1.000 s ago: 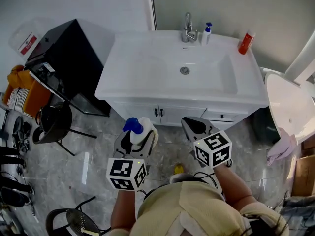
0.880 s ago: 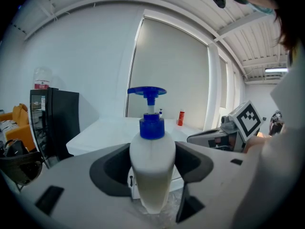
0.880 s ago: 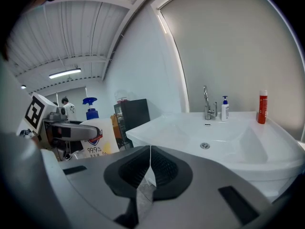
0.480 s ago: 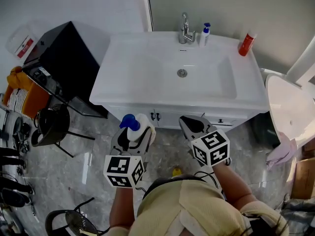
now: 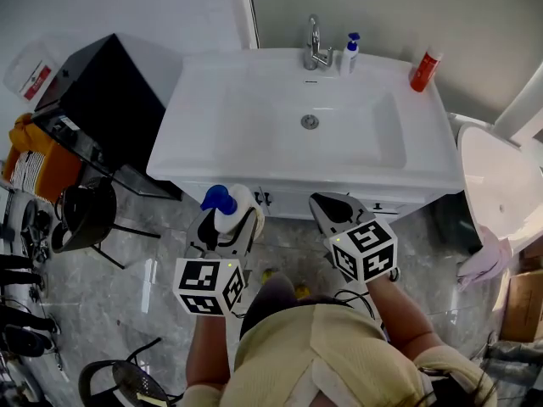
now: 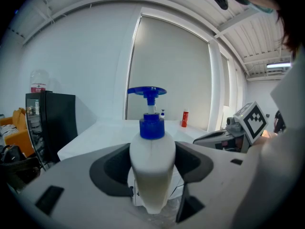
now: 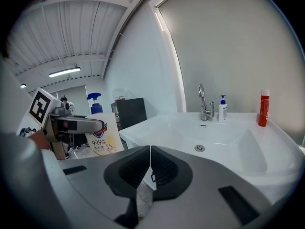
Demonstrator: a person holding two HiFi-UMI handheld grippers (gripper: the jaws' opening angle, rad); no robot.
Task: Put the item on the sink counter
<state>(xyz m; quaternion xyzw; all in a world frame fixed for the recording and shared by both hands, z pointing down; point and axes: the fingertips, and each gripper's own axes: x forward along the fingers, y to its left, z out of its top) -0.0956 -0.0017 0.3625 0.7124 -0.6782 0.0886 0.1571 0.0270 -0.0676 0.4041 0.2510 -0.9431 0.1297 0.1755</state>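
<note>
Left gripper view is showing the white pump bottle (image 6: 152, 168), blue pump head up, standing upright with the left gripper's (image 5: 227, 224) fingers pressing on both its sides. It is hanging above the grey floor (image 5: 165, 236), just in front of the white sink desk (image 5: 212, 134), not on it. The right gripper (image 7: 149, 162) is hovering alongside, fingers closed together on nothing. A faucet (image 5: 313, 45), a small pump bottle (image 5: 349, 53) and a red bottle (image 5: 424, 70) are standing along the desk's back edge.
</note>
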